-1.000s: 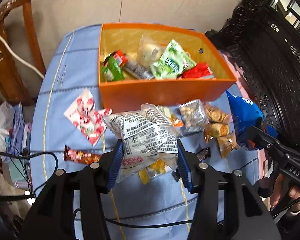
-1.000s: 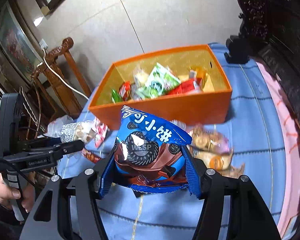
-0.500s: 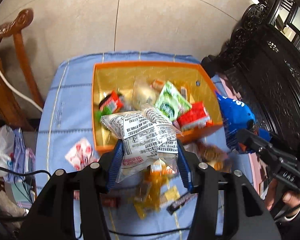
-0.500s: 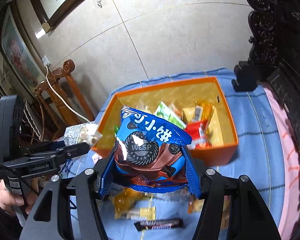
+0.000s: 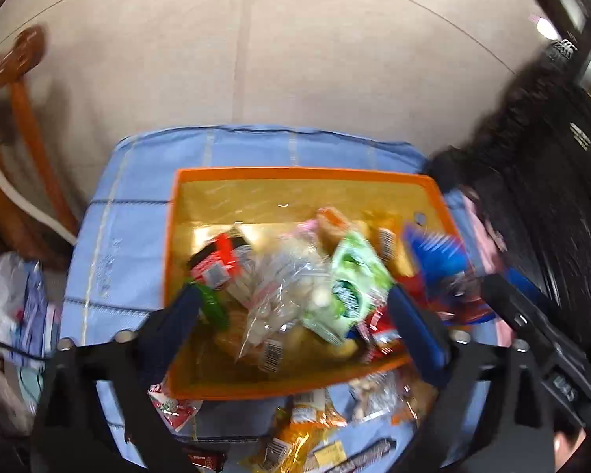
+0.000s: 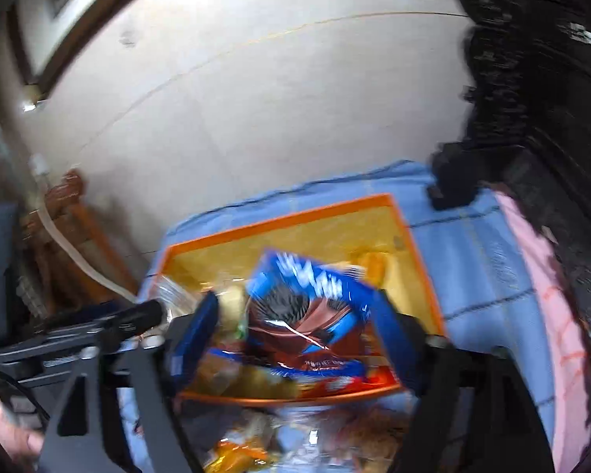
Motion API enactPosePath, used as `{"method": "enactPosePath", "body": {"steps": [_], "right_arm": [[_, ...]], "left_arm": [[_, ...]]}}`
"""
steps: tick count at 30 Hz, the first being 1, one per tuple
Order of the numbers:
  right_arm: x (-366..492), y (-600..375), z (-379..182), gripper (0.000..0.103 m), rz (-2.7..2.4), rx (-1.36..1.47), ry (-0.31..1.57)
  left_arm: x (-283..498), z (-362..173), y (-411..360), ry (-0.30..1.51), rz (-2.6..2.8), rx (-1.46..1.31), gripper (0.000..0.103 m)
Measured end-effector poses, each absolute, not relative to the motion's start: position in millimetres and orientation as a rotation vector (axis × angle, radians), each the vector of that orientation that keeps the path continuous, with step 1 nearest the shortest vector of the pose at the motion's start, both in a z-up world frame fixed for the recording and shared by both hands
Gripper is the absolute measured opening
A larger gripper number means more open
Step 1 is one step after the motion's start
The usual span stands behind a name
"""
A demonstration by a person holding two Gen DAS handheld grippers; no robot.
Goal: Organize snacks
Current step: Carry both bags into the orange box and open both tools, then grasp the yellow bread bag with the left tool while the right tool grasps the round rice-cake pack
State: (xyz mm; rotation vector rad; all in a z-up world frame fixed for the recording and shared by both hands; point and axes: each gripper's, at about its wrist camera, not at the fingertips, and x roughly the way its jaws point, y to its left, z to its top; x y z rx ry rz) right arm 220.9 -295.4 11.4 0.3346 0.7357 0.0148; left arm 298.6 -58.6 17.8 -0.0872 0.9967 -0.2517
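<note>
Two handheld grippers over an orange bin (image 5: 169, 276) of snacks on a blue cloth (image 5: 110, 252).

Left gripper (image 5: 295, 315) opening, jaws wide, clear bag (image 5: 279, 295) loose in the bin. Right gripper (image 6: 295, 339) opening, blue bag (image 6: 307, 315) between its jaws, apparently unpressed, over the bin. Well along: bin mostly filled; several packets (image 5: 299, 433) left on the cloth.

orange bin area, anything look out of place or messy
Several snack packets lie loose on the blue cloth in front of the orange bin, not yet inside. In the bin, packets are heaped askew.
</note>
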Motion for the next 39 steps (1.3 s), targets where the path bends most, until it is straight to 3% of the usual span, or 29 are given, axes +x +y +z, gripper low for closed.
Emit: {"method": "enactPosePath", "body": {"steps": [22,39], "right_arm": [[101,-272,-58,0.088,0.043,0.356,1.003],[58,-268,-86,0.089,0.036,0.346,1.1]], "left_arm": [[186,-62,-5,1.246,-0.228,-0.039,0.095],[177,-133,-56,1.335,-0.282,0.137,0.095]]}}
